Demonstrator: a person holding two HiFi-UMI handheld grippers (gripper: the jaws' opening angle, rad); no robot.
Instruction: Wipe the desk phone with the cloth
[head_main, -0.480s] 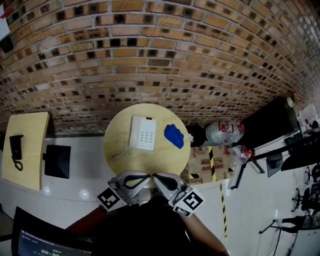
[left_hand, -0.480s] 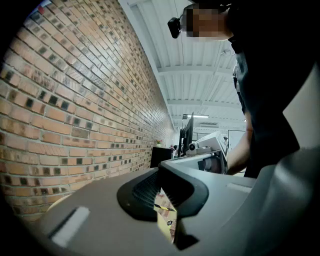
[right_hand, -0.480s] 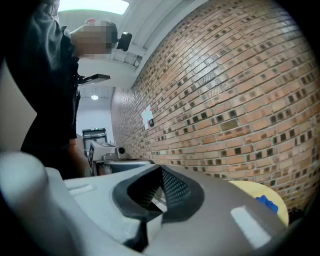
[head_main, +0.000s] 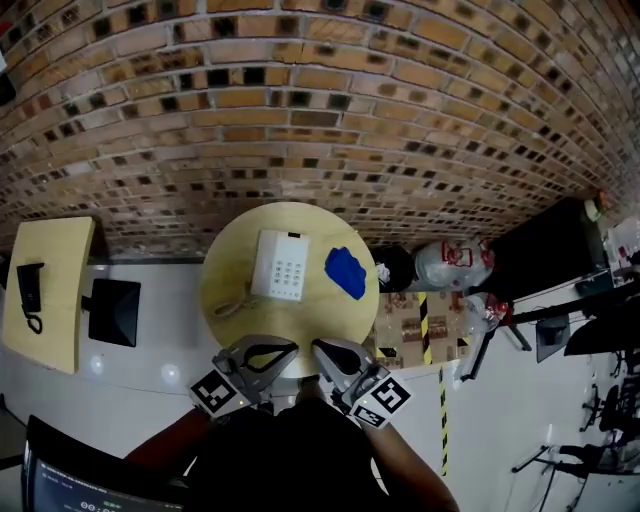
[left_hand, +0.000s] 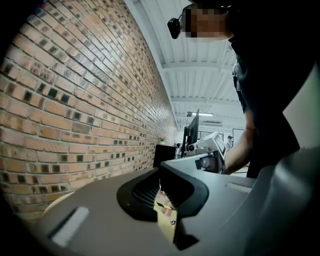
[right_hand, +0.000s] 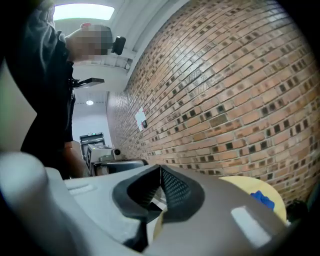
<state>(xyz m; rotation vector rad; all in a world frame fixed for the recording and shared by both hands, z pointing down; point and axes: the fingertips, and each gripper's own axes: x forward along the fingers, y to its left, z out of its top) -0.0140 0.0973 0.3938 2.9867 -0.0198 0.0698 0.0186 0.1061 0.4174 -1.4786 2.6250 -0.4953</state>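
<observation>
The jaws of the left gripper (head_main: 288, 348) and of the right gripper (head_main: 322, 348) are pressing together on nothing, both pointing level, with the tips facing each other over the near edge of the round table (head_main: 222, 250). The blue cloth (head_main: 346, 271) is lying farther out and to the right of the jaws, its long axis running slantwise. I judge the right gripper is nearer to it. The desk phone (head_main: 280, 265) is lying beside the cloth on its left, not touching it, its long axis pointing away from the person. No container is standing on the table.
</observation>
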